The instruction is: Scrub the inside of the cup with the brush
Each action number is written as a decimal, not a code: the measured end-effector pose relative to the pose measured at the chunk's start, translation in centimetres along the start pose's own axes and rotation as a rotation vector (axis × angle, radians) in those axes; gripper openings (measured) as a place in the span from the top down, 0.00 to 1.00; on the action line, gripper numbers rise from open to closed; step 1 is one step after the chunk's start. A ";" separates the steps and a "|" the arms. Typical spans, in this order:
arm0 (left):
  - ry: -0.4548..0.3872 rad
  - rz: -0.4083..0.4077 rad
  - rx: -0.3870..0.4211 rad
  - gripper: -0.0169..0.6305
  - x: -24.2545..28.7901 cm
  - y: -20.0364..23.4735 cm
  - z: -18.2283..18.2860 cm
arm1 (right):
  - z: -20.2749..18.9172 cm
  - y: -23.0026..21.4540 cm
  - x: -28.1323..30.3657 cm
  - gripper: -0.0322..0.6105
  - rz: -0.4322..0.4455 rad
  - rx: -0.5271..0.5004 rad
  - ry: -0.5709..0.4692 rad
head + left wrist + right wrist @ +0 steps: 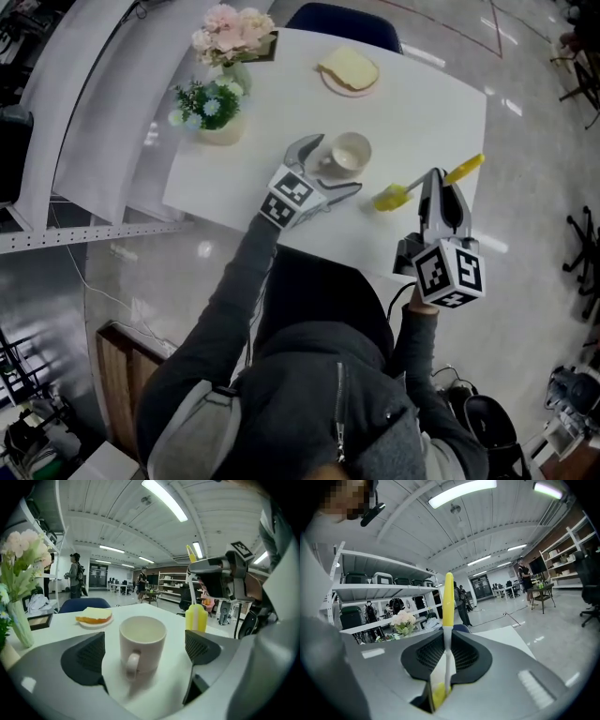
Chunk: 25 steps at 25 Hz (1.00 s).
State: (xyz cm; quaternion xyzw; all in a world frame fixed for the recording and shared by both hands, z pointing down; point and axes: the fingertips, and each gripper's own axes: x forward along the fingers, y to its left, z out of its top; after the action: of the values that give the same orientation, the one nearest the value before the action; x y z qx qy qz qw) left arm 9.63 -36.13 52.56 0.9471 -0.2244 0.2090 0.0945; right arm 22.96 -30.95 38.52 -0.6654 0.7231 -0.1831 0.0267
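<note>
A white cup (pixel 351 152) stands upright on the white table (pixel 441 103), its handle toward me. My left gripper (pixel 335 166) is open with the cup (pixel 142 641) between its jaws; both dark pads (pixel 86 658) stand clear of its sides. My right gripper (pixel 437 184) hovers to the cup's right, shut on the thin white stem of a brush (pixel 466 170). The yellow brush head (pixel 391 197) hangs near the table's front edge. In the right gripper view the yellow handle (pixel 448 599) sticks up between the pads. The brush head (pixel 196 617) shows behind the left gripper's right pad.
A vase of pink flowers (pixel 232 36) and a small potted plant (pixel 211 108) stand at the table's back left. A plate with a yellow slab (pixel 349 70) lies at the back, a blue chair (pixel 343 22) behind it. Shelving (pixel 84 234) runs along the left.
</note>
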 end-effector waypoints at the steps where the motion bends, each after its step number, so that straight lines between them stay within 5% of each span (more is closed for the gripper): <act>1: 0.011 -0.006 0.005 0.15 0.5 0.2 -0.4 | -0.3 -0.2 0.0 0.88 -0.008 0.001 0.009; 11: 0.046 -0.081 0.051 0.15 4.7 0.2 -1.9 | -1.7 -0.9 0.8 0.88 -0.051 0.019 0.051; 15: 0.069 -0.071 0.078 0.18 5.4 0.1 -2.2 | -1.6 -1.4 0.8 0.88 -0.065 0.024 0.057; 18: 0.082 -0.052 0.084 0.30 5.3 0.2 -2.3 | -1.2 -1.6 0.8 0.88 -0.065 0.023 0.050; 25: 0.130 -0.021 0.136 0.30 4.9 0.1 -2.5 | 1.0 -0.9 1.5 0.88 -0.035 -0.008 -0.004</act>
State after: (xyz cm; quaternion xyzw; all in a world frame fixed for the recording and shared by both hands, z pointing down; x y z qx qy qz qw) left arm 12.73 -37.42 56.96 0.9380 -0.1934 0.2838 0.0466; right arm 23.89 -32.66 38.19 -0.6784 0.7121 -0.1794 0.0221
